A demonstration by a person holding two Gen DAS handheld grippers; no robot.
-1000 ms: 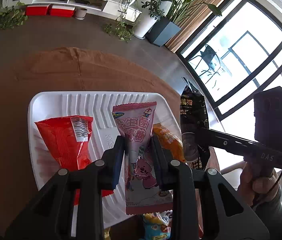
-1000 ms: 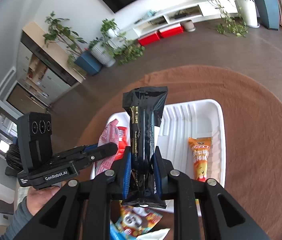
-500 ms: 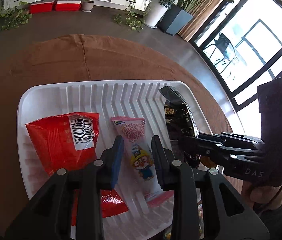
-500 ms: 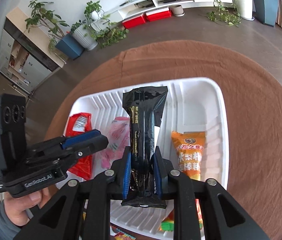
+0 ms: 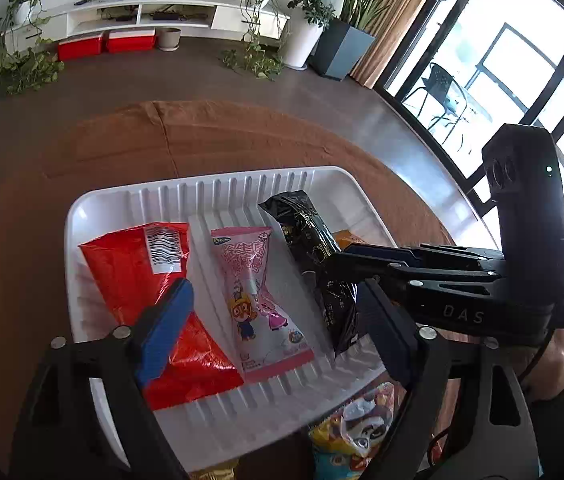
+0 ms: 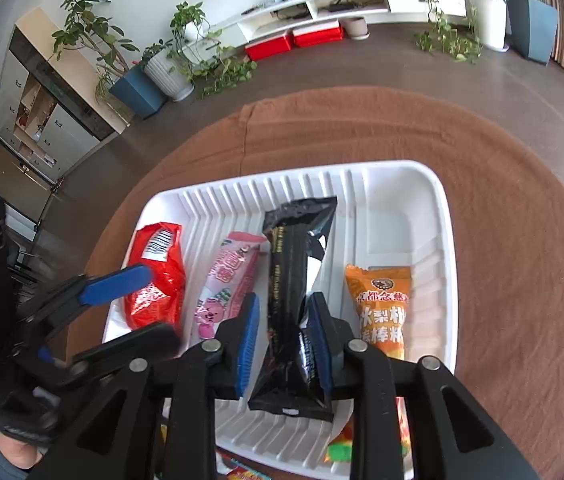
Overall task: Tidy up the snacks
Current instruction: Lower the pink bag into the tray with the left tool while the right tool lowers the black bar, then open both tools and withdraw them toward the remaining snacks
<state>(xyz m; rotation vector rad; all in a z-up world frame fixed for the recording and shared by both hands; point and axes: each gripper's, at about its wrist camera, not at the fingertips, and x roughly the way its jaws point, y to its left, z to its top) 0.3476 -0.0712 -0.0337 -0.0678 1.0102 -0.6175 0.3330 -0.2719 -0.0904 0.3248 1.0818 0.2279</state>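
Four snack packets lie lengthwise, side by side, in a white ribbed tray (image 6: 448, 240). From left: red packet (image 6: 157, 280), pink packet (image 6: 225, 284), black packet (image 6: 298, 280), orange packet (image 6: 382, 304).

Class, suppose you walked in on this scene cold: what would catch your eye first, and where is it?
First, the white ribbed tray on the brown cloth, with four packets side by side: red packet at the left, pink packet, black packet, orange packet at the right. Next, the right gripper, jaws just opening, with the black packet's near end between them. The left gripper has just opened wide above the pink packet.
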